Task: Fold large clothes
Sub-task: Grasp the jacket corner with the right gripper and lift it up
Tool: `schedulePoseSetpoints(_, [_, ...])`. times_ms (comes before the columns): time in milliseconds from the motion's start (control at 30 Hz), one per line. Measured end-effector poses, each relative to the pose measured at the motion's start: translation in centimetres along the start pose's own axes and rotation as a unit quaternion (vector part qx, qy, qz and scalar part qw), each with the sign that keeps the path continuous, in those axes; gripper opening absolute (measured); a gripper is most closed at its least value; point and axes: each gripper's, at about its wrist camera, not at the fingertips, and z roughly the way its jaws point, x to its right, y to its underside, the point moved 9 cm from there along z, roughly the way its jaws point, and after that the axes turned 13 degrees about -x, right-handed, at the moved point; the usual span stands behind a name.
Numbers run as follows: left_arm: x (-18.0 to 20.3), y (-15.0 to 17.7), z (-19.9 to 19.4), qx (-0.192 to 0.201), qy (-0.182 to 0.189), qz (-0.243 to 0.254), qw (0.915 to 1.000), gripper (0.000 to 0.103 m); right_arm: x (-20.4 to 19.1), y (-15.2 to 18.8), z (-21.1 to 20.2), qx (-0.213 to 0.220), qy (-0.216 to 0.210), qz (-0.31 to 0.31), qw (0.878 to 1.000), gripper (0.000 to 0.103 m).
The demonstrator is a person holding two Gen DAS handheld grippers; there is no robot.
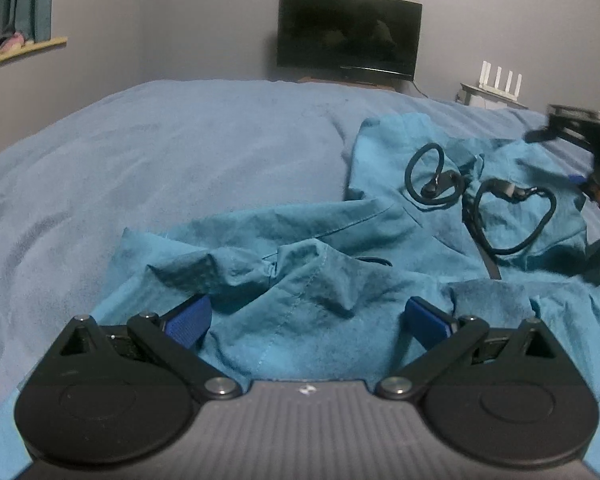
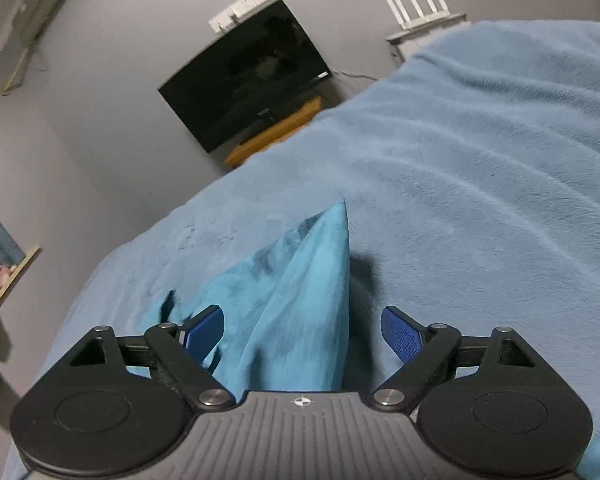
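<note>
We were at setup, not yet folding: teal jacket lay crumpled on the bed. Left gripper and right gripper had fingers spread over fabric, pinching nothing. Next probably needs closing on edges and flattening.

- Blanket: broad bare stretch left and far of the garment; open passage.
- Black cords: looped on the garment, far right; snag risk.
- Right gripper: at far right edge, above the garment.
- Television: against far wall, well apart.
</note>
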Motion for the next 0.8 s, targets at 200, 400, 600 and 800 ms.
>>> schedulePoseSetpoints(200, [-0.6,-0.1,0.6,0.001,0.017,-0.020,0.9997,0.103,-0.8,-0.3,3.0,-0.023,0.002,-0.016,1.000,0.022])
schedulePoseSetpoints(400, [-0.7,0.0,1.0,-0.002,0.020,-0.029,0.9994,0.103,-3.4,-0.2,-2.7,0.042,-0.084,-0.121,0.988,0.004])
schedulePoseSetpoints(600, [-1.3,0.2,0.9,-0.010,0.027,-0.043,0.9986,0.103,-7.5,4.3,-12.0,0.086,-0.154,-0.251,0.952,0.003])
schedulePoseSetpoints(800, [-4.0,-0.5,0.1,-0.013,0.055,-0.123,0.9907,0.103,-8.8,13.2,-19.6,0.076,-0.160,-0.345,0.922,0.003])
